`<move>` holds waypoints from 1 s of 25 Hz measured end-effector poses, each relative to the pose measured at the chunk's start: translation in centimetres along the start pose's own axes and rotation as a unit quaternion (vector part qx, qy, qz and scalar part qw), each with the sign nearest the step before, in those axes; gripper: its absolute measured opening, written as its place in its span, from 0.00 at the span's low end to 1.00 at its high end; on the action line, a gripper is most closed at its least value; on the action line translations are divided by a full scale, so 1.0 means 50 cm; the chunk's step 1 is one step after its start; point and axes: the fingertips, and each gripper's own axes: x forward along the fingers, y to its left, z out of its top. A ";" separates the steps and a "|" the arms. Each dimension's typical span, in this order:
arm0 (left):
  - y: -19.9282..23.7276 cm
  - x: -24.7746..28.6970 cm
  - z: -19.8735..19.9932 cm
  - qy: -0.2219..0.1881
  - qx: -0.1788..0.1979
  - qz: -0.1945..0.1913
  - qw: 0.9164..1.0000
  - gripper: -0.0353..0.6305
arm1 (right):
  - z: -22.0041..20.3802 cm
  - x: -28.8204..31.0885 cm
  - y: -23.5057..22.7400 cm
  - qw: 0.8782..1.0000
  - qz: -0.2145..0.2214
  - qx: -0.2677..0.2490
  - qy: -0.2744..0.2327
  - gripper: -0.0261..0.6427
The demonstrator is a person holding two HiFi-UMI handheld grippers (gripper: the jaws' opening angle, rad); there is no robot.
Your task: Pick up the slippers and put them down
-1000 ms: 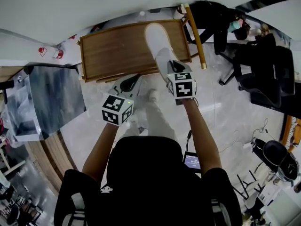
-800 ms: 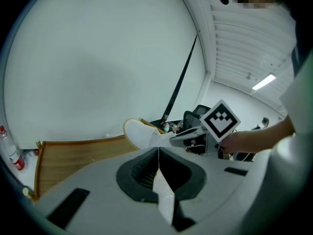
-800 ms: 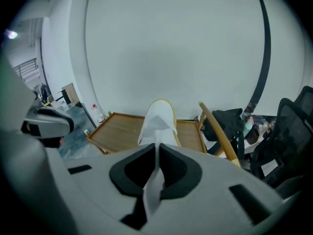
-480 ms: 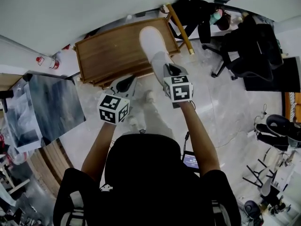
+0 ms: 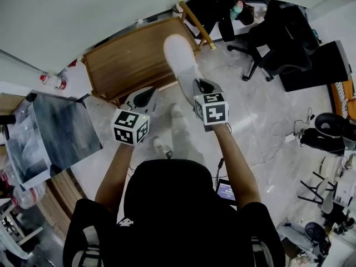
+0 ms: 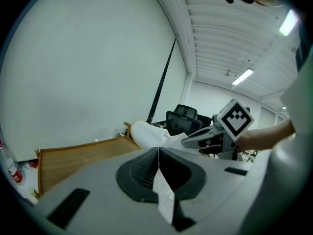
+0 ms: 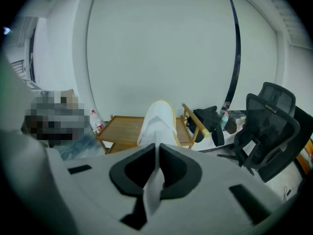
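While the right gripper [image 5: 201, 84] clamps the white slipper [image 5: 179, 60] by its near end, slipper at upper centre, long axis pointing up-frame, far end over low wooden table [image 5: 122, 65], left gripper [image 5: 146, 95] beside it, clenched on nothing

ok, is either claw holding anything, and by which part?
Right claw is shut on the white slipper, pinching its near end; toe or heel, can't tell. Left claw is shut and empty.

one white slipper [image 5: 179, 60], yellowish rim, held in air, toe pointing away; near end pinched in right gripper [image 5: 201, 85].
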 end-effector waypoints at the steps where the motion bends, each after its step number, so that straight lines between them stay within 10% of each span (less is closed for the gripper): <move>1: -0.009 -0.006 -0.004 0.001 0.002 -0.002 1.000 0.06 | -0.011 -0.012 0.000 1.000 -0.002 0.003 0.000 0.06; 25: -0.150 0.033 -0.072 0.042 0.022 -0.045 0.998 0.06 | -0.151 -0.126 -0.069 0.998 -0.033 0.056 0.010 0.06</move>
